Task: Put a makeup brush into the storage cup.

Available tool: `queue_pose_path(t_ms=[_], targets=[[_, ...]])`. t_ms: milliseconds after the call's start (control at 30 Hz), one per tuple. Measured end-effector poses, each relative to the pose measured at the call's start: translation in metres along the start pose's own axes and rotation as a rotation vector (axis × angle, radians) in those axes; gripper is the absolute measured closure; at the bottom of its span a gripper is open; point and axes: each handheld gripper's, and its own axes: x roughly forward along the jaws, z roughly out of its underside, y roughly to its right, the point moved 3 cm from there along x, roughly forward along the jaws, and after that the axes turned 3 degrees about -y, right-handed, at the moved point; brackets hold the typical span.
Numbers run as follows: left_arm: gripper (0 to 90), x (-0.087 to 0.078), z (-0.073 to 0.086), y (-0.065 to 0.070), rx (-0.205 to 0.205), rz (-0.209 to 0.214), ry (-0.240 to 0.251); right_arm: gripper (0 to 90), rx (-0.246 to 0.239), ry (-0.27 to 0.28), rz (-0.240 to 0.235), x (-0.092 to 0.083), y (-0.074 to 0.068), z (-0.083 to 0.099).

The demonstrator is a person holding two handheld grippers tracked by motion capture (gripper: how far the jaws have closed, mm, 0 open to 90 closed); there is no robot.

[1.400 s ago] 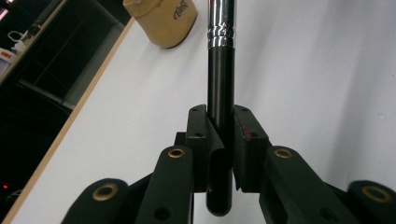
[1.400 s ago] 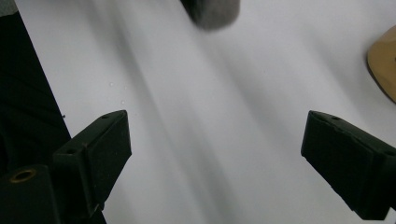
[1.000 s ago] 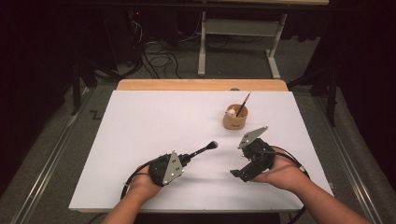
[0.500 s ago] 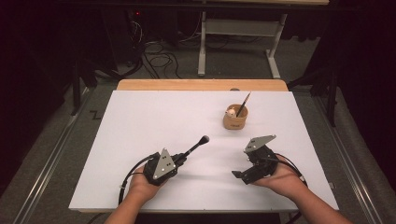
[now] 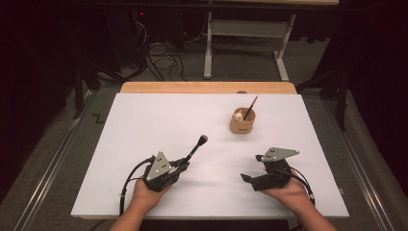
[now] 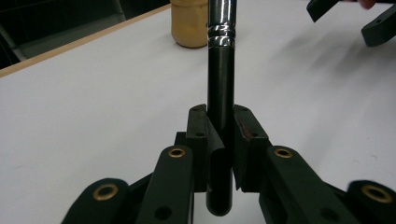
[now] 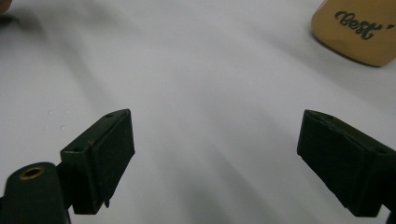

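- Left hand-held gripper (image 5: 185, 163) sat near the bench's (image 5: 144, 120) front edge, clamped tight on a black brush (image 5: 196, 147).
- Right hand-held gripper (image 5: 252, 168) gaped wide, nothing in it.

Lab-type test bay: white board-topped wooden table (image 5: 144, 120), tangled black cables (image 5: 163, 60) on grey carpet, dark surroundings beyond grippers.

— The brush (image 6: 220, 93) looks glossy black along the handle, with a shiny metal ferrule at twelve o'clock of the matt black plastic pads (image 6: 200, 140).

— And the cup (image 5: 242, 123)?

— Tan, smooth, wood-like. The table cover (image 5: 159, 125) looks matt white, paper-smooth, edged with a pale wooden strip (image 5: 192, 87) at twelve o'clock.
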Motion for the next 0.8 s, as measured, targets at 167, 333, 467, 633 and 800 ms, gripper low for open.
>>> queue_pose_path(t_ms=[167, 333, 467, 633, 800], targets=[[78.9, -0.002, -0.002, -0.004, -0.032, -0.008, 0.021, 12.6, 0.047, 0.085, -0.001, -0.002, 0.003, 0.003], [79.0, -0.004, -0.004, -0.008, -0.058, -0.01, 0.044, 12.7, 0.054, 0.147, 0.015, -0.002, 0.003, 0.008], [79.0, -0.005, -0.005, -0.01, -0.088, -0.007, 0.061, 13.6, 0.034, 0.191, 0.011, -0.005, 0.0, 0.012], [79.0, -0.007, -0.009, -0.008, -0.116, 0.017, 0.09, 13.9, 0.043, 0.237, 0.018, -0.011, -0.001, 0.015], [79.0, -0.008, -0.013, -0.003, -0.161, 0.048, 0.112, 14.1, 0.049, 0.284, 0.02, -0.015, -0.001, 0.013]])
